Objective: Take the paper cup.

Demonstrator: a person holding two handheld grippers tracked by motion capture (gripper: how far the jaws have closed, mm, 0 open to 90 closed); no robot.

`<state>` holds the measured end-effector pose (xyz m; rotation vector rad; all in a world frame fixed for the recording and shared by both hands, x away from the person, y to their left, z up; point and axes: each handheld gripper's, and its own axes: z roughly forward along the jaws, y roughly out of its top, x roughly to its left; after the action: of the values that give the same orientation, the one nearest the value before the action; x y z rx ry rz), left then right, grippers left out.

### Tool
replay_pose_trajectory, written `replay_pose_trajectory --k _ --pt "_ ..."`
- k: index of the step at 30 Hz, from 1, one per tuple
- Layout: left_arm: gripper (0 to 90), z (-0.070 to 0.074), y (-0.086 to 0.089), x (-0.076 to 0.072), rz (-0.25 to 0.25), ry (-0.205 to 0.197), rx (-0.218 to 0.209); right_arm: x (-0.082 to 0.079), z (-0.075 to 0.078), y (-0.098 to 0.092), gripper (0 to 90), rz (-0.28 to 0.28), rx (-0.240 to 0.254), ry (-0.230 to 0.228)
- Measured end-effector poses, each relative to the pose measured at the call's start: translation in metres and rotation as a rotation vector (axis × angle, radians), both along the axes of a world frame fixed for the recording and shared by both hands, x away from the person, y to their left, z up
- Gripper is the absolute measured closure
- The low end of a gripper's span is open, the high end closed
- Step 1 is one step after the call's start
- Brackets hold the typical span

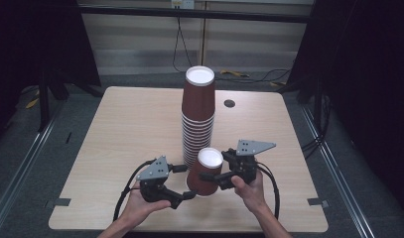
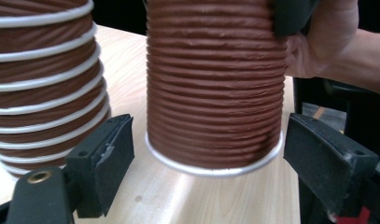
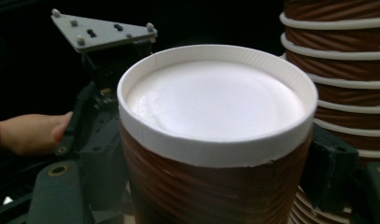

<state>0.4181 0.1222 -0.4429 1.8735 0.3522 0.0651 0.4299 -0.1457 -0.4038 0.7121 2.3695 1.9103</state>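
Right gripper point(image 1: 220, 177): jaws closed against the upper wall of a single brown paper cup point(image 1: 204, 171), one on each side just under its white end, so it has the cup in hand.
Left gripper point(image 1: 185, 183): jaws spread wide, wider than the cup, one on each side of its lower rim; in the left gripper view there is bare table between each pad and the cup wall, so it holds nothing and touches nothing that I can see.
Cup: upside down, white base up, rolled rim down. From the left gripper view the rim looks tipped, one edge off the table point(image 1: 130, 129), though I cannot tell if any part rests on the wood.
Where it is: near the person's edge of the table, between the two grippers, just in front of the stack of cups point(image 1: 198, 114).
Stack: tall, also upside down, a little back from the held cup and apart from it.
How the cup will handle: I'd judge it very light and thin-walled, easy to dent if squeezed hard. The ribbed wall should give grip.
Where to take hold: across the ribbed wall near the stiff base or rolled rim, gently.
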Motion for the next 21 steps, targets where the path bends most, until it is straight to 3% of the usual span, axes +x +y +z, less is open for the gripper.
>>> replay_pose_trajectory --k 21 --pt "8.5 -0.006 -0.014 0.001 -0.031 0.026 -0.026 -0.005 -0.004 0.020 22.0 0.031 0.006 -0.005"
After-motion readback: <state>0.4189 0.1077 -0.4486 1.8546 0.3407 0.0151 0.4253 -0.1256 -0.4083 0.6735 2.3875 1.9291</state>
